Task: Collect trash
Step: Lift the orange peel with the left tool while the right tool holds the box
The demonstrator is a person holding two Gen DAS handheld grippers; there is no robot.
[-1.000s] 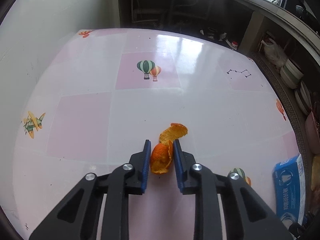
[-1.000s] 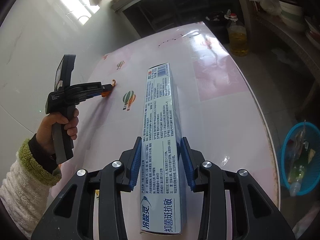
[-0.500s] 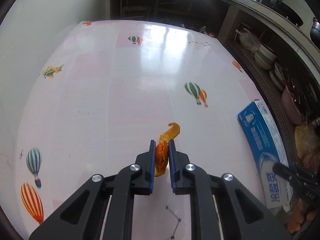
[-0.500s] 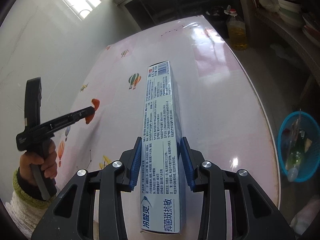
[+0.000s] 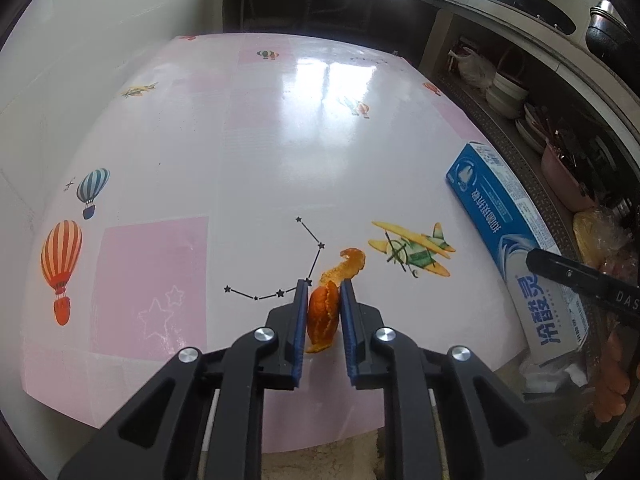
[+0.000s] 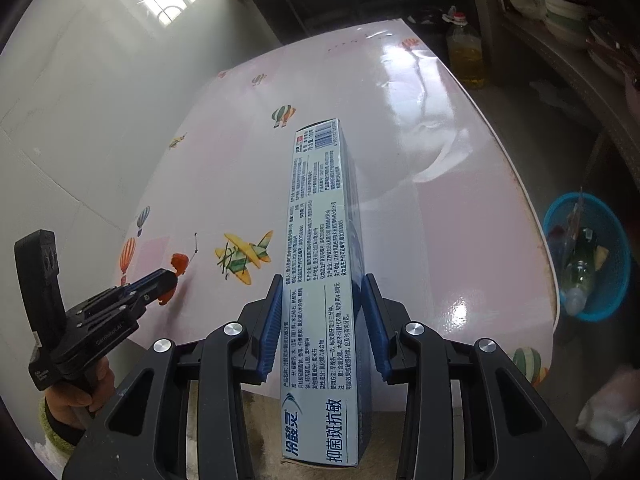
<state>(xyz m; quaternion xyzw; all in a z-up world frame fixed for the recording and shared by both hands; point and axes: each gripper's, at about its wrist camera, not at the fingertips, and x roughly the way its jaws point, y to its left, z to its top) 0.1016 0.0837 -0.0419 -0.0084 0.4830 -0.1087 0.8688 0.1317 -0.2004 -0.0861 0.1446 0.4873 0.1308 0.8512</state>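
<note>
We hold a curled orange peel [image 5: 322,314] in our left claw [image 5: 324,300], its jaws easing apart while the peel sits between the blue pads, above the counter [image 5: 280,140] near its front edge. Our right claw [image 6: 323,312] is clamped on a long toothpaste box [image 6: 320,248], held over the counter; a blue trash basket [image 6: 588,256] stands on the floor to the right

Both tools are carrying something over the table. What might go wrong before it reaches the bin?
The left tool is opening slightly, and only one end of the orange peel sits between its fingers, so the peel may slip out. The long toothpaste box juts far past the right tool and could bump the blue basket.
</note>
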